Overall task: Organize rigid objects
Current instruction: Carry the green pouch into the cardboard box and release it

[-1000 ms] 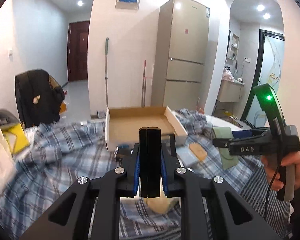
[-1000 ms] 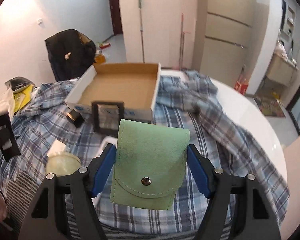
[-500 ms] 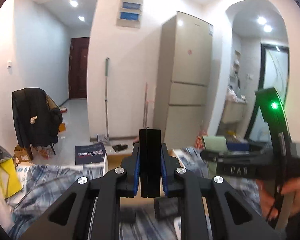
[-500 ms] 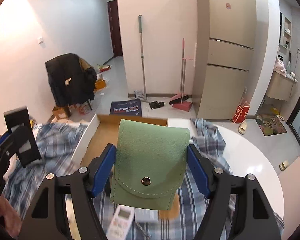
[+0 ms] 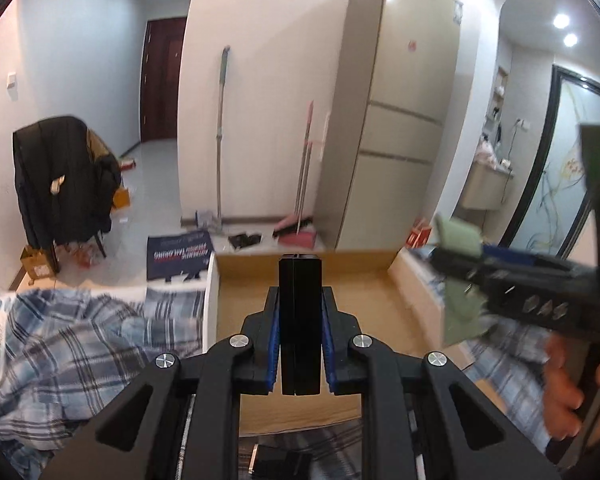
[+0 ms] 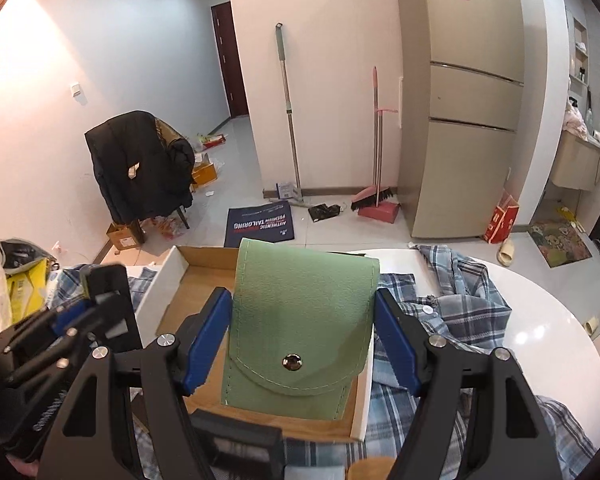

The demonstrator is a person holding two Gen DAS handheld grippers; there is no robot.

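Note:
My left gripper (image 5: 300, 300) is shut on a thin black flat case (image 5: 300, 332), held upright over the open cardboard box (image 5: 380, 296). In the right wrist view my right gripper (image 6: 300, 300) is shut on a green snap pouch (image 6: 300, 320), its blue pads (image 6: 208, 332) pressing both sides, above the same box (image 6: 180, 300). The right gripper (image 5: 464, 268) with the green pouch (image 5: 460, 236) shows blurred on the right of the left wrist view, with a hand (image 5: 560, 380) on its grip. The left gripper (image 6: 100, 304) sits at the left of the right wrist view.
The box lies on a blue plaid shirt (image 6: 452, 312) spread over a round white table (image 6: 548, 344). A black frame (image 6: 236, 444) lies just before the box. A yellow bag (image 6: 24, 284) is at the left. Beyond stand a chair with a black jacket (image 6: 140, 168), brooms and a fridge (image 6: 468, 100).
Both grippers have travelled forward across the table with their objects and now hang over the cardboard box. The small items in front of the box have dropped out of view.

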